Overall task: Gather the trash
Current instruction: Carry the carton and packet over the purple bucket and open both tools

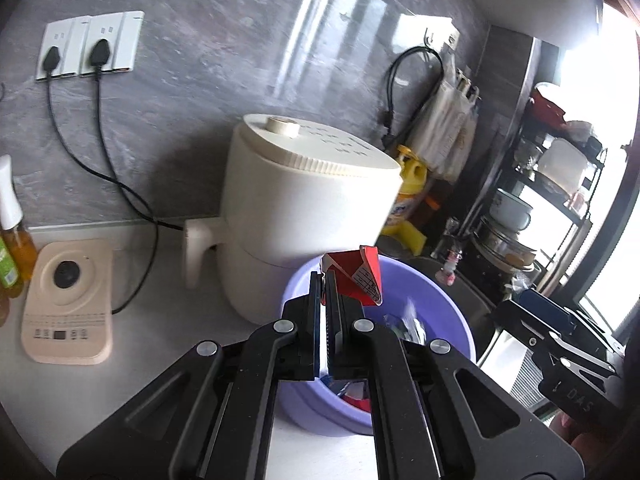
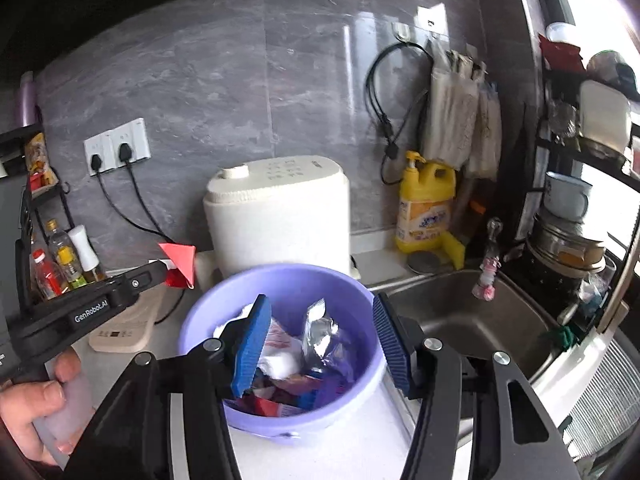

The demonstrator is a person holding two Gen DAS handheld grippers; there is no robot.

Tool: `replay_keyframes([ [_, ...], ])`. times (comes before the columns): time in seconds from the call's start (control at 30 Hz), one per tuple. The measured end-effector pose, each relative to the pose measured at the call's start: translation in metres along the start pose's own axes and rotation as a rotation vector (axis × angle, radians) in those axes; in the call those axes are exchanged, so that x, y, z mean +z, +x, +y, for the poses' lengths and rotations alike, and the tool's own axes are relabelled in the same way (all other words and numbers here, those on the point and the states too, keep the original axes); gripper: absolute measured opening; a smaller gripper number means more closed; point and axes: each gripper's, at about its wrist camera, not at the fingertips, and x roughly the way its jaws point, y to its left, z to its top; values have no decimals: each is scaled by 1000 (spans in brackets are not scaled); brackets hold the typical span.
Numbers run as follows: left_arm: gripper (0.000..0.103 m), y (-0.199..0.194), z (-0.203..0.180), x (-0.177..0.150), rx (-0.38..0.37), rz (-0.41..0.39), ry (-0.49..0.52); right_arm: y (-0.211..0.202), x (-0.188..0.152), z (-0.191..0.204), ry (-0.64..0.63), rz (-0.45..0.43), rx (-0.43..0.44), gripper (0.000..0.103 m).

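1. My left tongs (image 1: pixel 325 280) are clamped on one crumpled red wrapper (image 1: pixel 354 278), held above the counter (image 1: pixel 160 280) at the 10 o'clock rim of the purple basin (image 2: pixel 208 320) as my right camera sees it.
2. My right tongs (image 2: pixel 320 340) stand apart and bare, poised over the basin's mouth.
3. I judge this the carry step; the next move calls for bringing the wrapper over the basin's middle and parting the left tongs.
4. Count: one basin with several scraps inside, too jumbled to number, a silver foil packet (image 2: pixel 318 326) among them.
5. Behind at 12 o'clock stands one white cooker (image 2: pixel 276 220); one yellow detergent bottle (image 2: pixel 426 204) at 2 o'clock; one steel sink (image 2: pixel 460 312) at 3 o'clock.
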Motion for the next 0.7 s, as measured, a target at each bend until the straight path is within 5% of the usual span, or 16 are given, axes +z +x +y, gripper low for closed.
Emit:
replay_keyframes([
  [0.47,3,36,-23,5,-74,44,27,0,-7,-33,45,20,-100,53],
  [0.53,8,38,-24,4,-89,51,37,0,-10,-34,54,20,-105,53],
  [0.6,29,41,-21,1,-92,58,28,1,-13,-34,59,24,-107,53],
  [0.7,35,41,-9,-2,-97,61,-18,2,-15,-31,48,30,-106,55],
])
